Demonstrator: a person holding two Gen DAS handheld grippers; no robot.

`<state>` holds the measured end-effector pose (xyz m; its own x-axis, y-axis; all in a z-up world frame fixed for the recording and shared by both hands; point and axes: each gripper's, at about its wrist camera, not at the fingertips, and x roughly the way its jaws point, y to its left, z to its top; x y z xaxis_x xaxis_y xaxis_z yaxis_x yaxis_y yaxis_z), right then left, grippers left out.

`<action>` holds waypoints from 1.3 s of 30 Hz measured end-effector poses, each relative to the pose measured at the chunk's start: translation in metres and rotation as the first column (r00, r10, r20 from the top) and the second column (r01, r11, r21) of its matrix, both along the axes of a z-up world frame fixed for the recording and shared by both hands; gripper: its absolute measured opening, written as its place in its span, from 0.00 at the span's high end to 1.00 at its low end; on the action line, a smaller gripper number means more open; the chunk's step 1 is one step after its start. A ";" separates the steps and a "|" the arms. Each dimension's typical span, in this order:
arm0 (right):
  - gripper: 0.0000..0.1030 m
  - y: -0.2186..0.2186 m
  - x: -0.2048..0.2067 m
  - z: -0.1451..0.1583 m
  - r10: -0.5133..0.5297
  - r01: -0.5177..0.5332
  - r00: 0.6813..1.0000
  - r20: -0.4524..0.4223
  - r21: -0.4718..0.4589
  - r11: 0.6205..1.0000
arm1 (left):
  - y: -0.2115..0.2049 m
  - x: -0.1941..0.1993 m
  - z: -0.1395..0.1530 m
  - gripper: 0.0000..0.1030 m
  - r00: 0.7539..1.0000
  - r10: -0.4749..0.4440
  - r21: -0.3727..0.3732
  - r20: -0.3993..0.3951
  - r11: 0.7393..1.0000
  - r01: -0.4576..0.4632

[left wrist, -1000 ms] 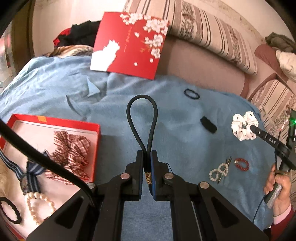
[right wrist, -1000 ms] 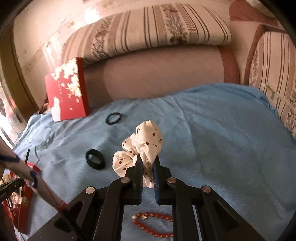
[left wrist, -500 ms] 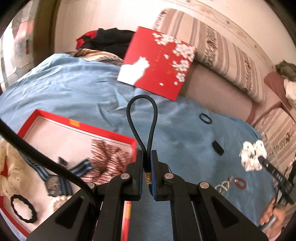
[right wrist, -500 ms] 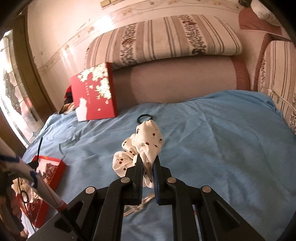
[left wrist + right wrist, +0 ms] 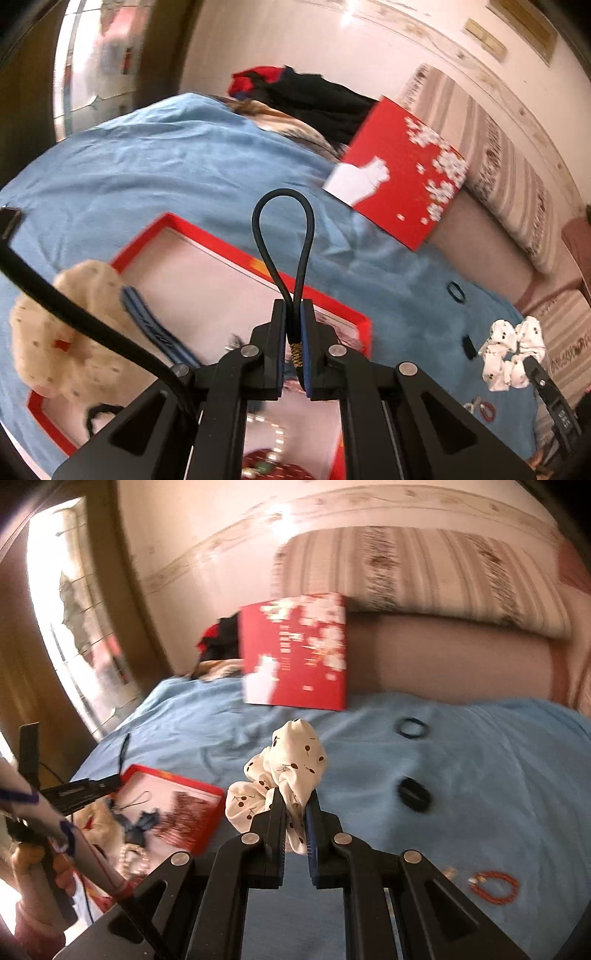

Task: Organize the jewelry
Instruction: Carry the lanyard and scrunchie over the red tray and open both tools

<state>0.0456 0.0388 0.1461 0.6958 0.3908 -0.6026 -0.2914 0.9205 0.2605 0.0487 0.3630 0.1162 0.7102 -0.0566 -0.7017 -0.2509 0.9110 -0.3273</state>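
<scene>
My left gripper (image 5: 294,310) is shut on a black elastic hair tie (image 5: 282,236) whose loop stands up over the red tray (image 5: 207,236) on the blue bedspread. The tray holds a cream scrunchie (image 5: 70,332), a blue striped bow (image 5: 147,325) and other hair pieces. My right gripper (image 5: 295,801) is shut on a white cherry-print scrunchie (image 5: 291,760), held above the bedspread to the right of the tray (image 5: 177,779). That scrunchie (image 5: 511,354) also shows at the right of the left wrist view.
A red box lid with white blossoms (image 5: 295,657) leans against the striped cushion at the back. Two black hair ties (image 5: 412,727) (image 5: 413,794) and a red bead bracelet (image 5: 493,886) lie on the blue cover. Dark clothes (image 5: 306,96) are piled behind.
Both grippers have swung left toward the red tray, each keeping its hold. The left one now hangs over the tray; the right one has lifted the scrunchie off the cover.
</scene>
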 end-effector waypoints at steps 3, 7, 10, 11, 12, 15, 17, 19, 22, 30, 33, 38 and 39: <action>0.90 0.035 0.000 0.007 0.056 -0.056 0.998 0.007 -0.011 0.998 | 0.021 0.000 -0.002 0.93 0.999 0.041 -0.027 -0.005 0.999 -0.041; 0.90 0.083 0.000 0.011 0.137 -0.137 0.991 0.001 -0.029 0.990 | 0.040 0.004 -0.008 0.93 0.997 0.078 -0.035 -0.022 0.996 -0.079; 0.90 0.112 0.001 0.010 0.186 -0.187 0.982 -0.017 -0.032 0.982 | 0.052 0.008 -0.016 0.93 0.994 0.099 -0.047 -0.041 0.994 -0.101; 0.90 0.124 0.003 0.009 0.205 -0.206 0.978 -0.029 -0.030 0.978 | 0.056 0.008 -0.019 0.93 0.993 0.109 -0.050 -0.049 0.993 -0.111; 0.90 0.135 0.005 0.006 0.223 -0.224 0.974 -0.043 -0.027 0.974 | 0.061 0.010 -0.023 0.93 0.990 0.123 -0.051 -0.063 0.991 -0.126; 0.90 0.165 0.014 -0.004 0.262 -0.264 0.961 -0.092 -0.016 0.964 | 0.076 0.011 -0.034 0.93 0.983 0.154 -0.056 -0.095 0.986 -0.160; 0.90 0.183 0.022 -0.014 0.278 -0.281 0.952 -0.128 -0.007 0.960 | 0.084 0.012 -0.040 0.93 0.980 0.168 -0.063 -0.106 0.982 -0.175; 0.90 0.198 0.030 -0.023 0.286 -0.291 0.945 -0.157 -0.008 0.957 | 0.092 0.013 -0.048 0.93 0.975 0.182 -0.079 -0.127 0.978 -0.193; 0.90 0.217 0.047 -0.041 0.281 -0.290 0.937 -0.207 -0.014 0.957 | 0.102 0.014 -0.059 0.93 0.971 0.192 -0.119 -0.146 0.970 -0.210; 0.90 0.241 0.076 -0.072 0.256 -0.275 0.925 -0.281 -0.029 0.961 | 0.101 0.017 -0.062 0.93 0.972 0.182 -0.100 -0.149 0.975 -0.198; 0.90 0.247 0.077 -0.077 0.255 -0.277 0.923 -0.288 -0.039 0.960 | 0.099 0.016 -0.061 0.93 0.973 0.180 -0.091 -0.147 0.977 -0.195; 0.87 0.248 0.076 -0.076 0.259 -0.282 0.921 -0.291 -0.041 0.959 | 0.096 0.013 -0.054 0.93 0.974 0.188 -0.060 -0.131 0.979 -0.197; 0.87 0.246 0.076 -0.075 0.257 -0.278 0.922 -0.291 -0.034 0.960 | 0.094 0.013 -0.052 0.91 0.974 0.187 -0.045 -0.124 0.980 -0.194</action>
